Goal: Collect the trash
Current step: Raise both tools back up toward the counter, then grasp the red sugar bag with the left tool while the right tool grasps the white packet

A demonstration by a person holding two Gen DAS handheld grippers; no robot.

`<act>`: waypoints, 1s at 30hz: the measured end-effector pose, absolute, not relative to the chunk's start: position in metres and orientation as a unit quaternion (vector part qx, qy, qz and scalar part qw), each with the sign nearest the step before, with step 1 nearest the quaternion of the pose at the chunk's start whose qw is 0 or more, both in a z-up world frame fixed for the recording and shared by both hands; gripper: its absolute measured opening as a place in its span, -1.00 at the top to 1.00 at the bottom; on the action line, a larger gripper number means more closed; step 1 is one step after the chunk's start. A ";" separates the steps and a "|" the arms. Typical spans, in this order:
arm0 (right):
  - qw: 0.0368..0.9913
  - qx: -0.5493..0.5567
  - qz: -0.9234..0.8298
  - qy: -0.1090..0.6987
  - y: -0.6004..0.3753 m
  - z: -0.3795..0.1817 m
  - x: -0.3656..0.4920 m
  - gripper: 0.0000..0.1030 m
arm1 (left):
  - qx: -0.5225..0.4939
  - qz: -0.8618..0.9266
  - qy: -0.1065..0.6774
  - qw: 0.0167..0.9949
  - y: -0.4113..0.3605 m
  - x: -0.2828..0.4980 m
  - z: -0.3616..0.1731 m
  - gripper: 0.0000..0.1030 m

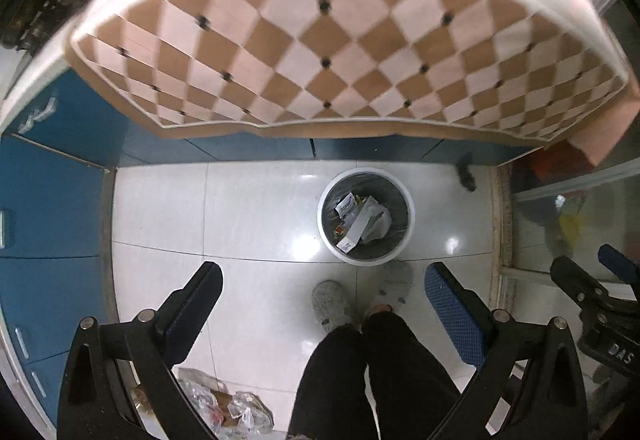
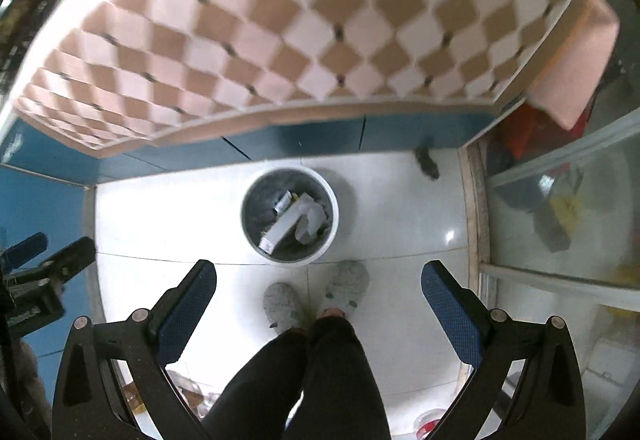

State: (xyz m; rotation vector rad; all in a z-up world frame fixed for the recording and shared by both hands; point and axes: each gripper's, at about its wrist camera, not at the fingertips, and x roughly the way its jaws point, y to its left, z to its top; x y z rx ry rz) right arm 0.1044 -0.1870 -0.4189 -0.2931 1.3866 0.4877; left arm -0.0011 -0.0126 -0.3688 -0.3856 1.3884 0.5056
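A round white bin (image 1: 366,258) with a dark liner stands on the white tiled floor far below; white boxes and crumpled paper (image 1: 362,220) lie inside it. My left gripper (image 1: 322,276) points straight down, high above the floor, open and empty. The right gripper (image 2: 318,274) also hangs high over the bin (image 2: 289,258), jaws wide and empty. Each gripper shows at the edge of the other's view: the right one (image 1: 592,280) and the left one (image 2: 48,252). More wrappers and plastic bags (image 1: 228,406) lie on the floor at the lower left.
A checkered pink and brown quilted cloth (image 1: 340,51) covers a surface above blue cabinet fronts (image 1: 52,207). The person's black trousers (image 1: 360,380) and grey slippers (image 1: 332,302) stand just before the bin. A glass door (image 2: 560,207) lies to the right; a small dark object (image 2: 427,159) sits by the cabinet base.
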 end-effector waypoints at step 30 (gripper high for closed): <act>0.752 -0.005 0.302 0.586 -0.058 -0.241 0.324 -1.00 | -0.199 0.312 0.520 0.770 0.175 0.202 -0.235 -1.00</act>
